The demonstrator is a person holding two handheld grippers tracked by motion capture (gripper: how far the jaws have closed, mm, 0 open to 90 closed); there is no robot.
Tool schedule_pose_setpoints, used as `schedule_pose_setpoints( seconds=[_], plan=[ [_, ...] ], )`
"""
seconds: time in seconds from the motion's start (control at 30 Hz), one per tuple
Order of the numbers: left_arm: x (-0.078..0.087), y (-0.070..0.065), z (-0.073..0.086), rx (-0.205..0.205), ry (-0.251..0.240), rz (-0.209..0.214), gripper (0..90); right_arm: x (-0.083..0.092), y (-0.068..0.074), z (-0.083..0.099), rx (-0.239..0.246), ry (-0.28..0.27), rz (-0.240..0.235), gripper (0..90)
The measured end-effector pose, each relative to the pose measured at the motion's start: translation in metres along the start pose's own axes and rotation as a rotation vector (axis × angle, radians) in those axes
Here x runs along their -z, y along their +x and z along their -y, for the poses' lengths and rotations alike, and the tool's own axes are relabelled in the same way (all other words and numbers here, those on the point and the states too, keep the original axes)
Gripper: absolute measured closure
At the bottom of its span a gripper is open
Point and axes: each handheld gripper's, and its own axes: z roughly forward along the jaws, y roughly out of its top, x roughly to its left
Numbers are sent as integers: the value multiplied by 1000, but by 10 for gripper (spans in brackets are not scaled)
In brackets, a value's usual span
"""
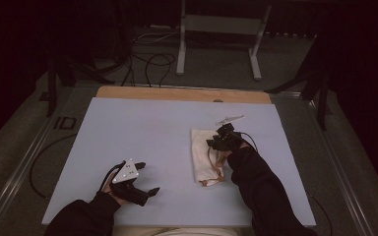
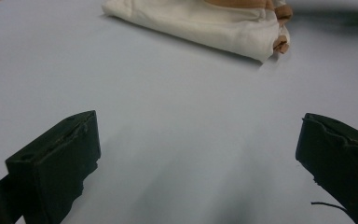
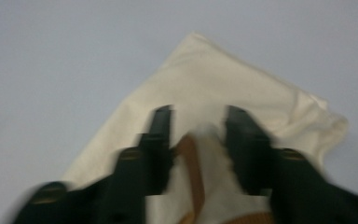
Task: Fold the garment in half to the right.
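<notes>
A cream cloth bag (image 1: 201,156) with a brown strap (image 1: 211,181) lies right of the middle on the pale blue table (image 1: 142,128). My right gripper (image 1: 221,137) is down on the bag's far right corner. In the right gripper view the picture is blurred; the gripper (image 3: 204,133) has a raised fold of the bag (image 3: 214,79) and the strap (image 3: 191,168) between its jaws, which look shut on the cloth. My left gripper (image 1: 147,178) rests at the near left, well apart from the bag (image 2: 205,23). It (image 2: 198,154) stands wide open, with bare table between its jaws.
A small white object (image 1: 230,118) lies on the table just beyond the bag. A wooden strip (image 1: 182,93) runs along the table's far edge. On the floor behind are a metal stand (image 1: 216,24) and loose cables (image 1: 147,61).
</notes>
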Motion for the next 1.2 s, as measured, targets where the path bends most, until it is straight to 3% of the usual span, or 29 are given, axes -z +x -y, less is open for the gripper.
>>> schedule_pose_setpoints(
  seconds=[0.1, 0.23, 0.47, 0.73, 1.2],
  plan=[
    [0, 0, 0, -1, -2, -3, 6, 6, -2, 5, 18, -4, 15, 854],
    [-1, 0, 0, 1, -3, -4, 6, 15, -8, 8, 42, -14, 43, 861],
    [0, 0, -1, -1, -5, -7, 6, 28, -23, 17, 26, -22, 81, 858],
    [1, 0, -1, -3, -9, -9, 6, 21, -40, 35, -21, 15, 91, 834],
    [1, -1, -2, -10, -10, -11, 7, 13, -56, 61, -87, 49, 96, 820]
  ],
)
